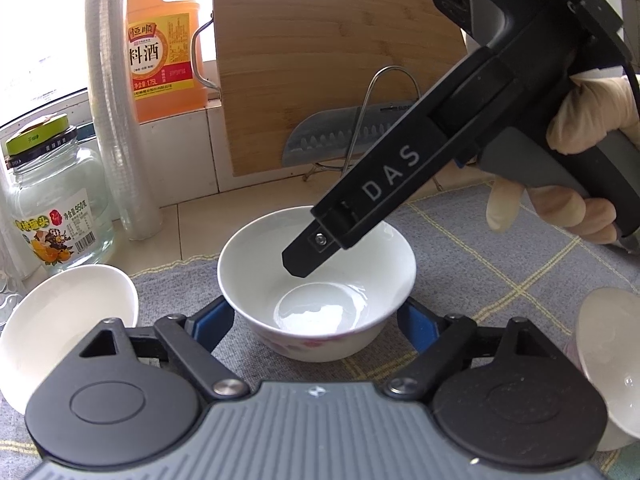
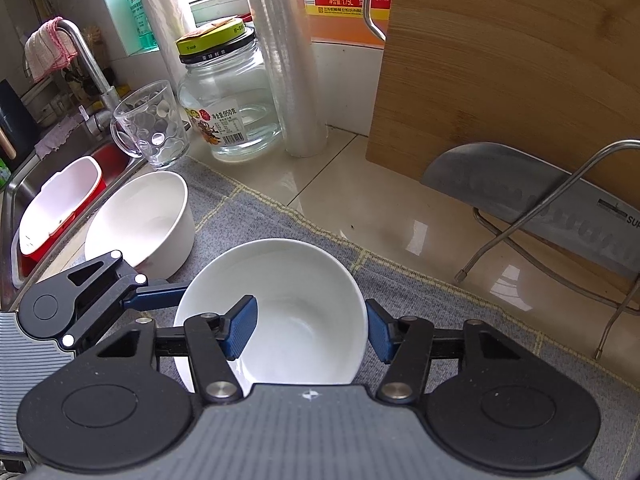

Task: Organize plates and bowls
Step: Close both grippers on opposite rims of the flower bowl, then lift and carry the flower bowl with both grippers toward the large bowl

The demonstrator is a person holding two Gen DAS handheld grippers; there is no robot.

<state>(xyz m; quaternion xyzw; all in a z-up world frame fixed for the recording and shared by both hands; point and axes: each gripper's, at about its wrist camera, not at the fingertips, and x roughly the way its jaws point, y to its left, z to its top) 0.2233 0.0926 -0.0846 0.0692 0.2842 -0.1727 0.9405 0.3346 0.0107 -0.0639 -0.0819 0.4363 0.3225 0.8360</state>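
A white bowl with a pink flower pattern (image 1: pixel 316 280) stands on the grey checked mat (image 1: pixel 500 248). My left gripper (image 1: pixel 316 320) is open, its blue pads on either side of the bowl's base. My right gripper (image 2: pixel 310 330) is open around the bowl's (image 2: pixel 280 312) right wall: one pad (image 2: pixel 242 328) inside, one pad (image 2: pixel 378 330) outside. It shows from the side in the left wrist view (image 1: pixel 300 264), its tip dipping into the bowl. A second white bowl (image 1: pixel 60 328) lies at the left (image 2: pixel 140 220). A third (image 1: pixel 612 360) shows at the right edge.
A glass jar (image 2: pixel 228 92), a glass mug (image 2: pixel 152 128), a stack of plastic cups (image 2: pixel 288 56), a cooking wine bottle (image 1: pixel 164 48), a bamboo cutting board (image 2: pixel 508 64) and a cleaver on a wire rack (image 2: pixel 540 208) stand behind. The sink with a red-and-white basin (image 2: pixel 56 208) lies left.
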